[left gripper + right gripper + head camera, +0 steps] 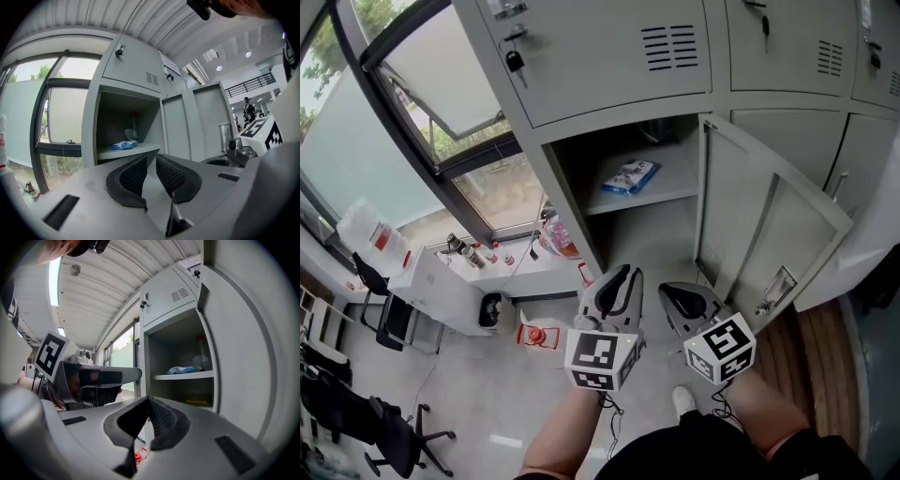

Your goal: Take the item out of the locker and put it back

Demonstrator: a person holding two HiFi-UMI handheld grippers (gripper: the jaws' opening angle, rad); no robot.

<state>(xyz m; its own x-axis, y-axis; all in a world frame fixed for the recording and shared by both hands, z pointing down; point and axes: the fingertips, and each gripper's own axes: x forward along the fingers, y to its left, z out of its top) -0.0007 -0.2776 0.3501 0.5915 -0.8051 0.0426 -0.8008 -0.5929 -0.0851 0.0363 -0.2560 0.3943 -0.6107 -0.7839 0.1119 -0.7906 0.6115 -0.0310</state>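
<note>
**Packet rests on locker shelf as both grippers hang back empty**

The blue-and-white packet [630, 176] lies flat on the shelf [680, 194] of the open locker [575, 183]. It sits left of the shelf's middle and near its front edge, and neither gripper touches it. Behind it, toward the shelf's rear right corner, stands a clear bottle [201, 355] with a red cap. A flat yellow thing [199, 402] lies on the compartment's floor below the shelf; what it is cannot be told.

The door [769, 234] stands swung out to the right, its inner face toward the opening. A key [515, 62] hangs from the lock of the closed compartment above.

The left gripper [151, 158] is held in front of the opening, well apart from the packet. Its ribbed pads [133, 176] stand a narrow slit apart with nothing between them. Just beside it, the right gripper [149, 399] has its jaws closed tip to tip, holding nothing. In the head view the two are side by side below the locker, above the person's knees, and the right one is near the door's lower edge.

Left of the locker a window [441, 112] is tilted open. Under it, bottles [469, 253] stand along the sill's edge, and a red thing [536, 335] lies on the floor [487, 394].
</note>
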